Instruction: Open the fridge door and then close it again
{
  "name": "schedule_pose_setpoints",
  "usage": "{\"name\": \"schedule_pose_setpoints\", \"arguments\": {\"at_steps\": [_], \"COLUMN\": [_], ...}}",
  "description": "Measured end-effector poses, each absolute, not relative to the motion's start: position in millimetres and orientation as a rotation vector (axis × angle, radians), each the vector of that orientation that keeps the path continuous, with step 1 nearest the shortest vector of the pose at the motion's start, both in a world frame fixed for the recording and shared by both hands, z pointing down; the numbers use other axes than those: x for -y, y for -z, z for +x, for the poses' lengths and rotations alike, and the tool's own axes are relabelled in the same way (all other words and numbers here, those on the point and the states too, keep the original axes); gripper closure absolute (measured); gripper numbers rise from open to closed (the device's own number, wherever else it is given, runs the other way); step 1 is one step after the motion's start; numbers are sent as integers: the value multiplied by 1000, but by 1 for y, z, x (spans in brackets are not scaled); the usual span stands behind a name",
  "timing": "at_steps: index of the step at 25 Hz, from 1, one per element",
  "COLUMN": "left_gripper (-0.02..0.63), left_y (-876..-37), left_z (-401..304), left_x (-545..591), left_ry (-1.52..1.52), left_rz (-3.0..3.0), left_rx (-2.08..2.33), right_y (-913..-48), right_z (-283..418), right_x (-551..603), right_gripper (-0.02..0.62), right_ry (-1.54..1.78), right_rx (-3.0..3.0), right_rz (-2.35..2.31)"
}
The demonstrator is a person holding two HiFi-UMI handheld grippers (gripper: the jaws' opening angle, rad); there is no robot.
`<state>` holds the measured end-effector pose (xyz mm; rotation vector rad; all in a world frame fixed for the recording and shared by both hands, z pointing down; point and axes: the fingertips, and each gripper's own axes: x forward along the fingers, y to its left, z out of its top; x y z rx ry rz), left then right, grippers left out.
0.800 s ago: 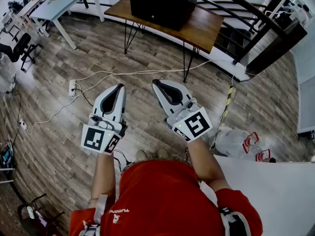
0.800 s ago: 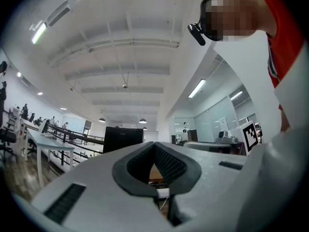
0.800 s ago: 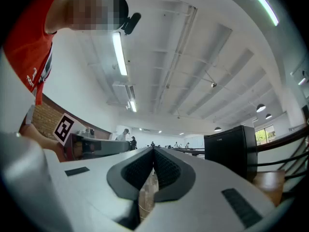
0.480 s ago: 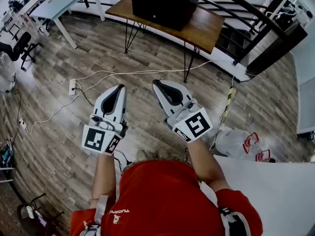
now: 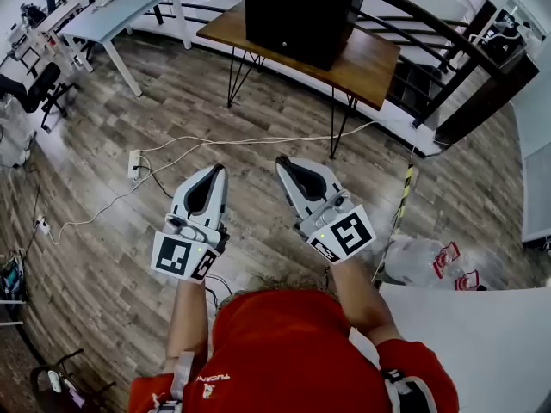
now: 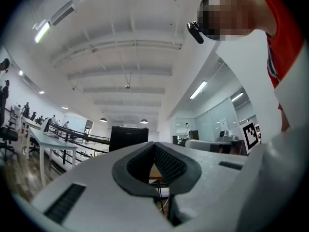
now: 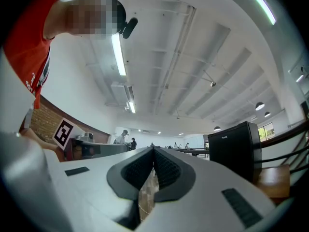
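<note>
Pressed together (and empty), left gripper and right gripper hover facing the fridge.

The fridge is cut off by the head view's top edge, its lower part hides behind the fingers in the left gripper view, and the far people in the right gripper view are too small to tell apart.

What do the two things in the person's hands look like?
The left hand-held gripper and right hand-held gripper are pale grey, pointed shells with black ridged pads inside. Each carries a white cube with black square markers. The person wears a red short-sleeved shirt.
</note>
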<state>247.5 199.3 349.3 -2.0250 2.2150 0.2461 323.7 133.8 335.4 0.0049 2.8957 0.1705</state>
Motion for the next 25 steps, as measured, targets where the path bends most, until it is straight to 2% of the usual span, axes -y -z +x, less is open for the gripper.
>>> {"name": "schedule_pose_setpoints", "arguments": {"at_steps": [13, 25], "left_gripper": [597, 597], "left_y": [-358, -362], "left_z": [181, 73], "left_x": [-196, -89], "left_ry": [-239, -210], "left_rz": [-2049, -2041], "left_rx": [-2200, -2209], "right_y": [-339, -346], "right_z": [267, 168], "right_x": [-125, -22], "right_gripper": [571, 571], "right_ry": [-189, -249], "right_rx": [-2902, -2896], "right_rz": [-51, -46]}}
